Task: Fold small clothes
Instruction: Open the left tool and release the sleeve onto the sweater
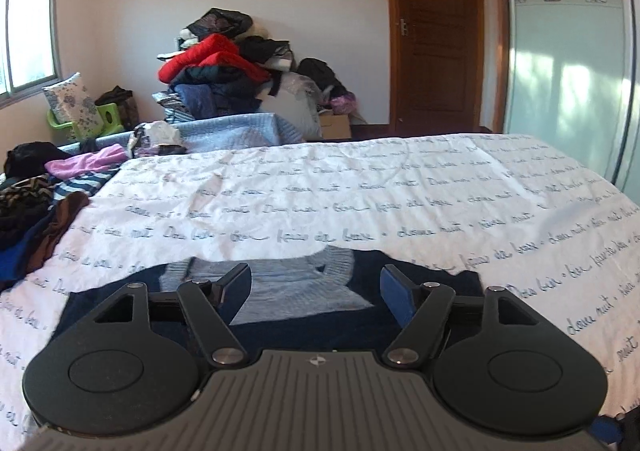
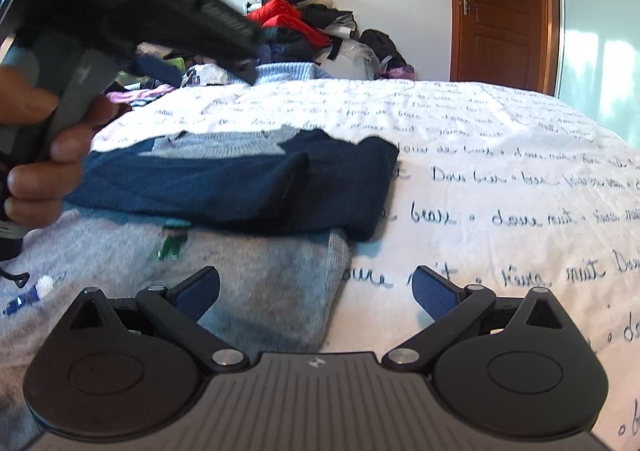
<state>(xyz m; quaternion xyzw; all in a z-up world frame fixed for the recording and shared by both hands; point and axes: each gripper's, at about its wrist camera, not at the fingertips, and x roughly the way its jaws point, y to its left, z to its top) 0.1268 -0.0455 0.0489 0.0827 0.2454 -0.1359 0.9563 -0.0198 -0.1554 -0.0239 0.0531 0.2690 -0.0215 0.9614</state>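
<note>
Sweater (image 2: 224, 187) lies on the bed (image 2: 500, 155), on the white sheet with script print, and I judge the fold partly done: in the right wrist view the navy part is doubled over across the garment, with a sleeve laid on top, its cuff end near centre, while the grey lower body (image 2: 248, 283) lies unfolded toward me at 6 o'clock. The pale blue collar panel shows at 12 o'clock of the navy band. Left of the task, as I read it: bring the grey hem up or fold the body once more, then set it aside. A heap of unsorted clothes (image 1: 44, 195) sits at 9 o'clock on the bed edge in the left wrist view, so more pieces likely wait; no finished stack is visible in either view. Left gripper (image 1: 316, 285): jaws wide open, holding nothing, above the collar area of the sweater; I cannot tell whether the fingertips touch the cloth. Right gripper (image 2: 316, 289): jaws wide open, empty, straddling the right edge of the grey body, left finger over cloth and right finger over bare sheet; contact with the fabric not resolvable. The left gripper body and the hand (image 2: 44, 155) holding it appear blurred at 10 o'clock in the right view.
</note>
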